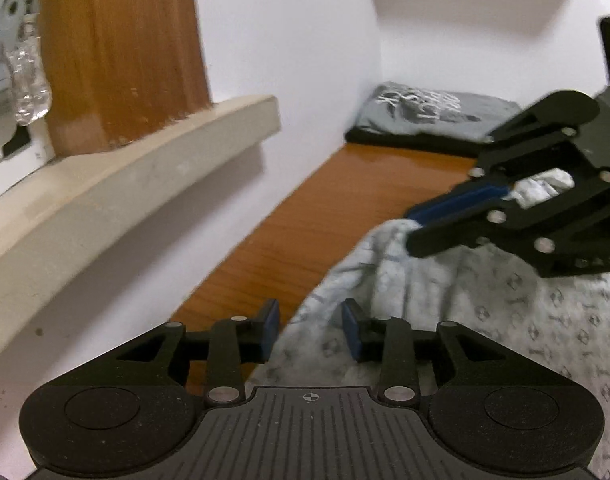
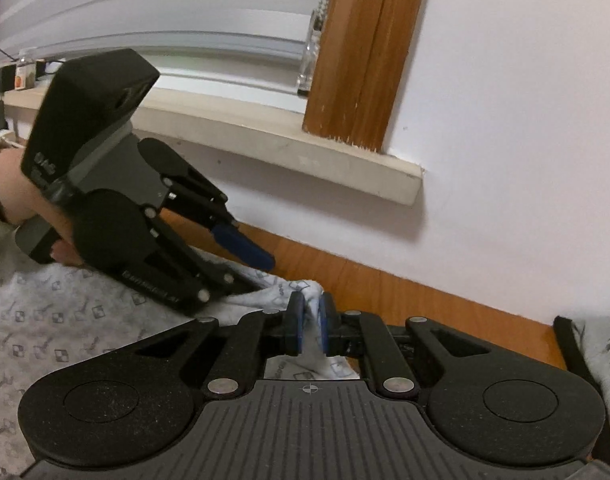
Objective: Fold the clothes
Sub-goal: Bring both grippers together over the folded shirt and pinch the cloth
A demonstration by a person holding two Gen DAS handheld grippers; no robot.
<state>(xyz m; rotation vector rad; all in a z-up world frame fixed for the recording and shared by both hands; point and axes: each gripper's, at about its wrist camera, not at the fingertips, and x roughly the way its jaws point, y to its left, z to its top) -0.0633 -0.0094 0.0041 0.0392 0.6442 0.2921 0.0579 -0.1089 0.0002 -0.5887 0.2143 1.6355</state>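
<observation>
Right gripper [image 2: 313, 322] nearest lens: jaws clamped on bunched corner of patterned white garment [image 2: 65, 320]. Left gripper [image 1: 311, 330] jaws parted, garment edge between blue pads, pads not pressing it. Garment spread on wooden surface [image 1: 289, 232], near wall. Window sill [image 2: 265, 148] upper left, wooden frame [image 2: 365, 48] above it. Folded grey shirt [image 1: 425, 108] far right in corner.

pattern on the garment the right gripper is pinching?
Pale grey garment with small repeating dark square motifs; clearest in right wrist view.
</observation>
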